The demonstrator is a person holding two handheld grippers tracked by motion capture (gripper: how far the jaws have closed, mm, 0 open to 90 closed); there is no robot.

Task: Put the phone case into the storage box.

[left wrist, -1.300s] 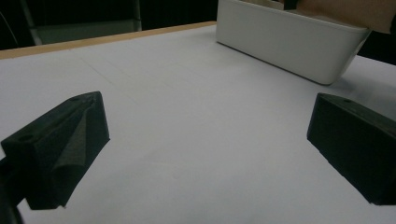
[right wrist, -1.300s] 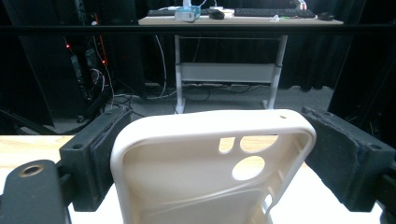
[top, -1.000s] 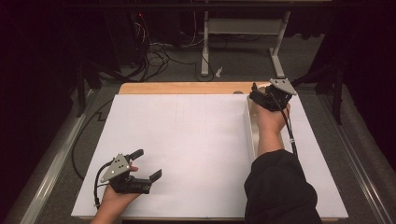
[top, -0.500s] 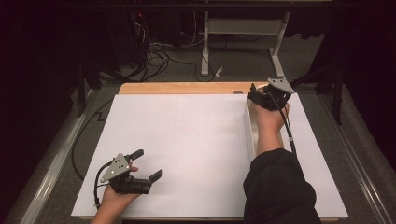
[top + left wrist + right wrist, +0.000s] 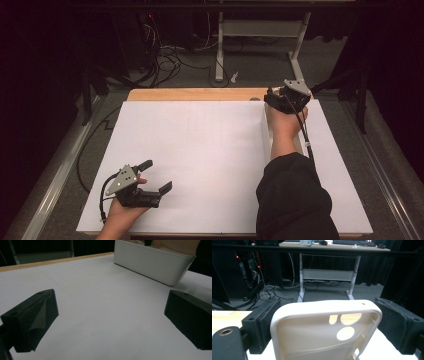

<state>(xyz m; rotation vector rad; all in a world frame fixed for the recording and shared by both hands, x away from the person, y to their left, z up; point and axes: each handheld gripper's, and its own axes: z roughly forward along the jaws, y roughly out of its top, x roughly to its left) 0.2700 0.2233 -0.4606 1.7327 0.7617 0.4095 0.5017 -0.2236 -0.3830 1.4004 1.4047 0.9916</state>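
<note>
Right claw (image 5: 322, 322) at the far right of the surface (image 5: 200, 150), over the white bin (image 5: 152, 262), jaws just opening around a cream phone case (image 5: 324, 332). Left jaw touching the case's edge; a slim gap at the right jaw, so no firm pinch. Case upright between the jaws, camera cut-outs near its top. Left claw (image 5: 152, 175) spread wide and holding nothing, low at the near left corner above the white sheet. Broad bare sheet between the two claws. Wooden edge along the far side, floor cables beyond.
</note>
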